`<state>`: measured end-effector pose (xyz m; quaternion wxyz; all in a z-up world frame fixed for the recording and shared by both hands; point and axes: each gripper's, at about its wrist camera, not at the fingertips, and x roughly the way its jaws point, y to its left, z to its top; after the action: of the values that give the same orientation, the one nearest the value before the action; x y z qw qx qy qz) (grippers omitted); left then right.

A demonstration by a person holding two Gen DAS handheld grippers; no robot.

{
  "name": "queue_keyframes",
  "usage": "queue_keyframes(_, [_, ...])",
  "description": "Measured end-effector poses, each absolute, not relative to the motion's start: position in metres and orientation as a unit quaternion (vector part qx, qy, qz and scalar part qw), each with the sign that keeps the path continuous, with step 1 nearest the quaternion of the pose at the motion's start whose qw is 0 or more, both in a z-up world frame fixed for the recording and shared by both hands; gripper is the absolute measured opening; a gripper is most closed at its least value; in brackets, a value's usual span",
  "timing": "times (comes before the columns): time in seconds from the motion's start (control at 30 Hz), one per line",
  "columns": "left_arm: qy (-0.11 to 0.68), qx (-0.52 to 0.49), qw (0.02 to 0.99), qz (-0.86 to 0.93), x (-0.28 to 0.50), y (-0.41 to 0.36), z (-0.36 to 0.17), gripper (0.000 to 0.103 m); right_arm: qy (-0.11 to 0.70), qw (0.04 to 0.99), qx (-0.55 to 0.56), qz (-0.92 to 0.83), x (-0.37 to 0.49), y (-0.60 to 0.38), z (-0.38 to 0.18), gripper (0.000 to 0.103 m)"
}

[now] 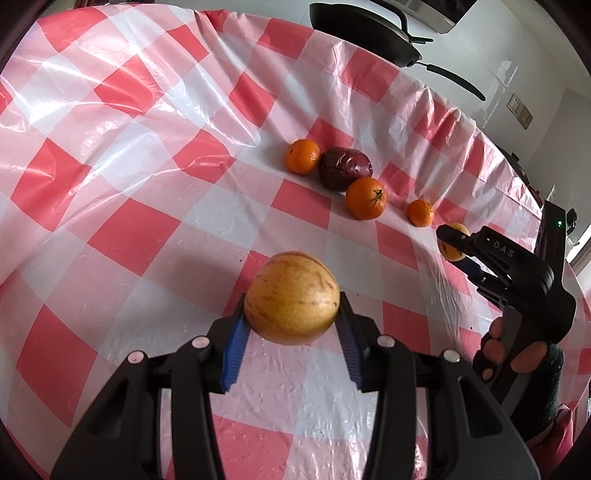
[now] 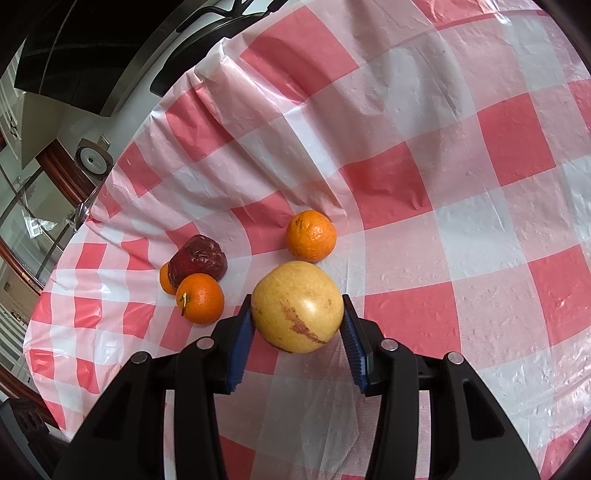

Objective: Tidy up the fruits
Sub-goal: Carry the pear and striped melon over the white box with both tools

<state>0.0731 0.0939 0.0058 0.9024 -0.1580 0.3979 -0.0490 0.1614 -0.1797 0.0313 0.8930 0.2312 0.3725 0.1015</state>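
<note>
Closest to the left camera, a yellow fruit with thin brown stripes (image 1: pixel 291 297) sits clamped between the blue pads (image 1: pixel 233 356) of the left tongs (image 1: pixel 291 321), above the cloth. The right tongs (image 2: pixel 297 325) are clamped in the same way on a second yellow fruit (image 2: pixel 297 306), the one with a red streak on its skin. In the left view these right tongs show far to the right, held by a hand (image 1: pixel 517 360) in a dark fingerless glove.

Ahead of the right tongs and a little to their left lies a group: an orange (image 2: pixel 200 298), a dark red wrinkled fruit (image 2: pixel 197 260) touching it, and a small orange (image 2: pixel 166 278) half hidden behind. Another orange (image 2: pixel 311 235) lies just beyond the held fruit.

My judgement is that both yellow fruits should be put down next to each other, apart from the oranges. To do it well, each fruit should go low until it rests on the cloth before the pads are let apart, because a round fruit rolls easily. The right one should also not push the orange just ahead.

The surface is a thin plastic tablecloth (image 1: pixel 147 147) with red and white squares, wrinkled and shiny, so it may be slippery. Beyond its far edge a black frying pan (image 1: pixel 369 29) stands on a white counter, and a socket (image 1: pixel 519 110) is on the wall.
</note>
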Motion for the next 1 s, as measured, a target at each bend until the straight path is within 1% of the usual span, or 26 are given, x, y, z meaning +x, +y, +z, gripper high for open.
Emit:
queue_keyframes(0.1, [0.399, -0.16, 0.902, -0.048, 0.073, 0.095, 0.006, 0.045, 0.371, 0.894, 0.229, 0.107, 0.159, -0.178, 0.033, 0.045])
queue_keyframes(0.2, [0.402, -0.162, 0.9, -0.051, 0.073, 0.096, 0.005, 0.045, 0.388, 0.883, 0.236, 0.12, 0.153, -0.178, 0.031, 0.045])
queue_keyframes(0.47, [0.387, -0.173, 0.904, -0.044, 0.059, 0.102, 0.009, 0.045, 0.386, 0.872, 0.271, 0.129, 0.073, -0.175, 0.029, 0.045])
queue_keyframes(0.7, [0.389, -0.168, 0.905, -0.042, 0.006, 0.1, 0.01, 0.045, 0.401, 0.865, 0.262, 0.15, 0.009, -0.15, 0.027, 0.045])
queue_keyframes(1.0, [0.383, -0.174, 0.906, -0.044, -0.059, 0.115, 0.012, 0.045, 0.395, 0.877, 0.201, 0.184, -0.056, -0.122, 0.034, 0.045])
